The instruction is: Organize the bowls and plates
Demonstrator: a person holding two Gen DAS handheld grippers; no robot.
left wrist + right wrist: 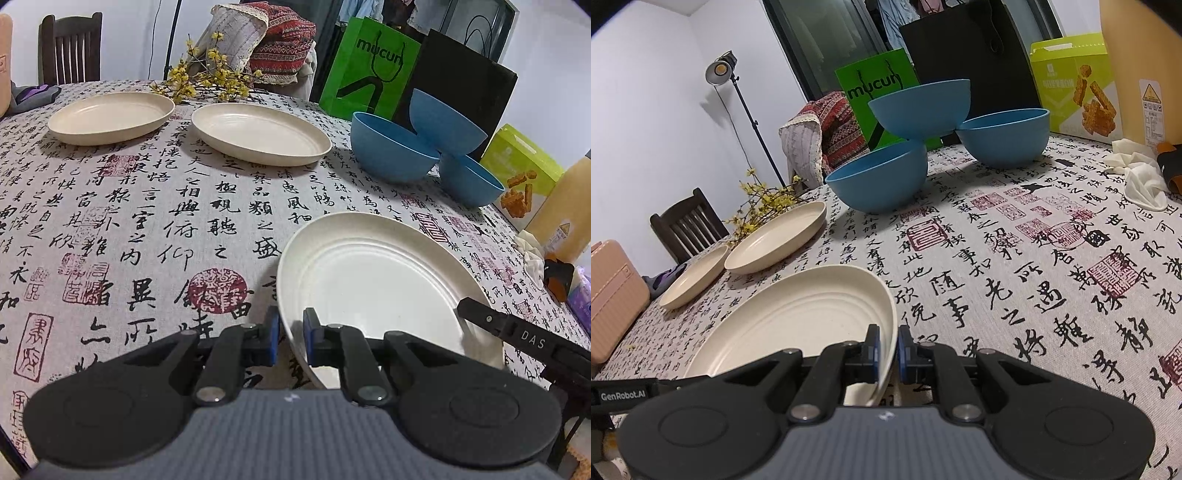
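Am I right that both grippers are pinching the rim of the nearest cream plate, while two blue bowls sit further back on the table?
Almost. The left gripper and right gripper do both pinch the nearest cream plate, but there are three blue bowls, not two: one rests on top of the other two. The right wrist view shows this best.

3 cream plates, 3 blue bowls

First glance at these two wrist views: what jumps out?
Nearest the cameras, both grippers pinch one cream plate by its rim: the left gripper on its left edge, the right gripper on the opposite edge. Behind it, three blue bowls form a small pyramid, one perched on two. Two more cream plates lie apart at the far left.
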